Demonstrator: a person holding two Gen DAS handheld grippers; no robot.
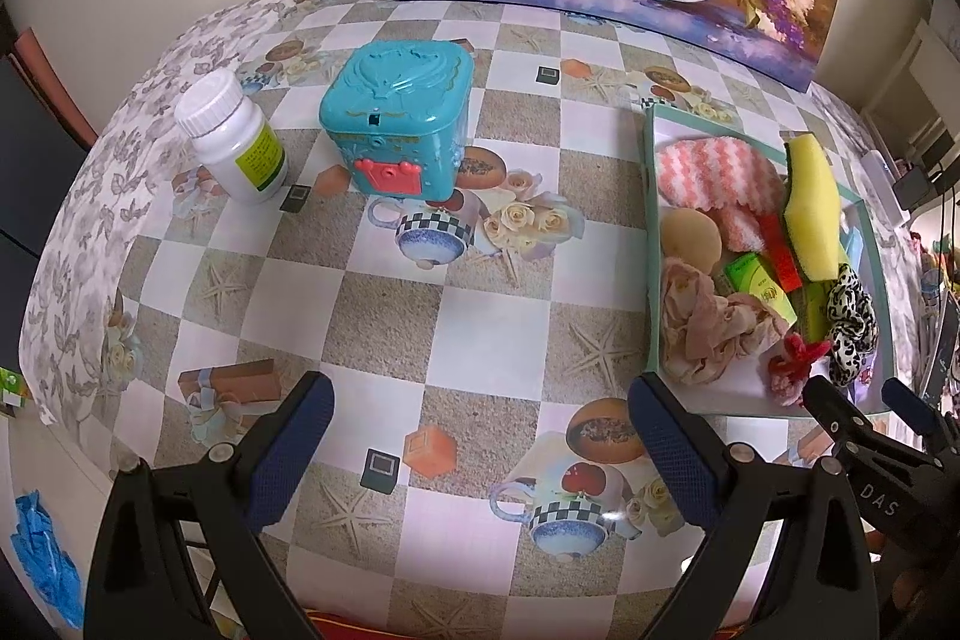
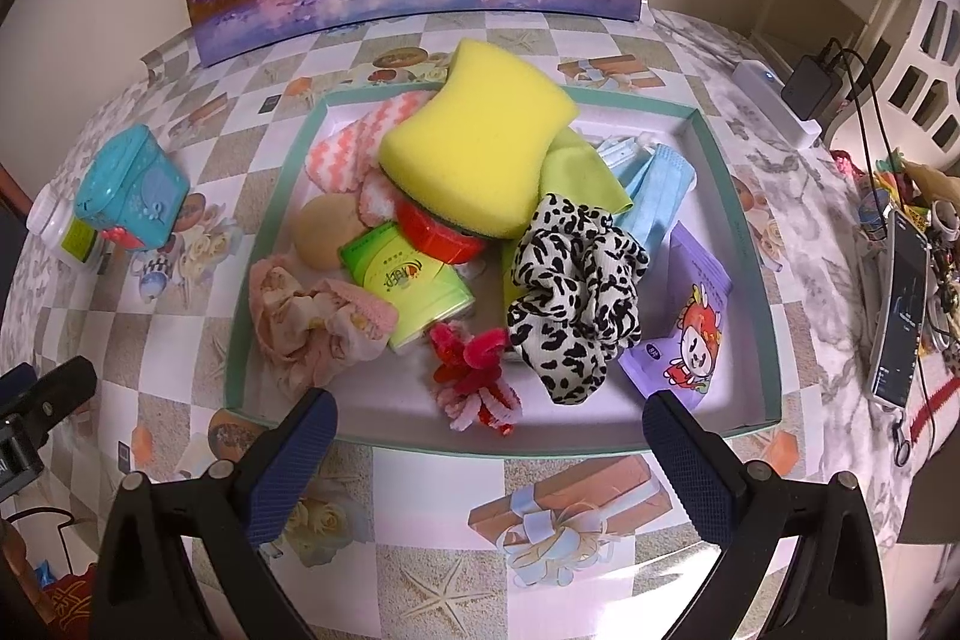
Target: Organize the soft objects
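**Soft items piled in the tray, both tools empty**

While the left hand-held gripper is held with its jaws spread over the bare checked table, nothing is gripped between them. The right hand-held gripper is likewise spread and empty, poised at the near edge of the teal-rimmed tray. Inside the tray, a yellow sponge is seen leaning on a red lid near the centre, with a pink-and-white fuzzy cloth at 10 o'clock. A leopard-print scrunchie is placed at 4 o'clock, touching a blue face mask. A crumpled beige fabric is found at 8 o'clock beside a green tissue pack. Outside the tray, a teal box and a white bottle are stood well apart from it.
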